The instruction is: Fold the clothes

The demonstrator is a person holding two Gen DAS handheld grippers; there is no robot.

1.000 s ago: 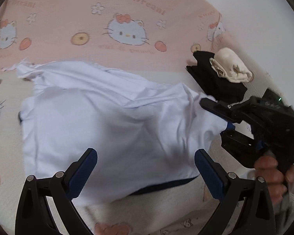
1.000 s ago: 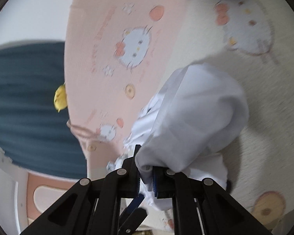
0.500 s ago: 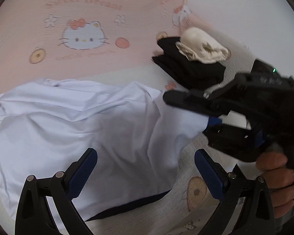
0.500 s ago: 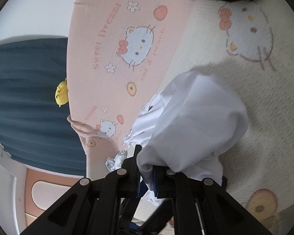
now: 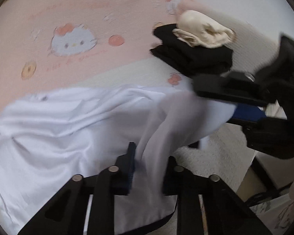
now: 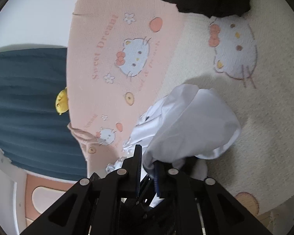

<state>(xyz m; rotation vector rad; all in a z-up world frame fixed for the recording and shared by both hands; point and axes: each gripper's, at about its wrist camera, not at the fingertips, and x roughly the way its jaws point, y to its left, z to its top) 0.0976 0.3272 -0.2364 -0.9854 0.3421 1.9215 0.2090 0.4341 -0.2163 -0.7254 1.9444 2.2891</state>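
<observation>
Since the earlier frames the left tool (image 5: 149,168) has gone from jaws wide apart to jaws just closed, and a fold of the white garment (image 5: 68,129) now sits pinched between its pads. The view has also shifted: the garment fills more of the lower left, and the right tool (image 5: 235,105) appears larger and closer at the right edge. The right tool (image 6: 147,168) has eased its jaws slightly, yet the white cloth is still clamped between them, as it was a second ago.

Garment position: in the left wrist view the white garment lies spread across the bed, its near edge rising into the left tool's jaws and its right corner drawn up into the right tool. In the right wrist view the white garment (image 6: 194,125) bulges up and forward from the jaws in a rounded fold, the remainder trailing down to the left. A dark hem shows along its lower edge in the left wrist view.

Surface: a bed cover (image 5: 88,15), pink in one band and cream in the other, printed with cartoon cats, flowers and lettering. A black folded stack (image 5: 192,54) lies beyond the garment, with a cream bundle (image 5: 201,31) on top of it.

Room: a dark blue curtain (image 6: 25,101) and a small yellow object (image 6: 61,101) at the bed's edge.
</observation>
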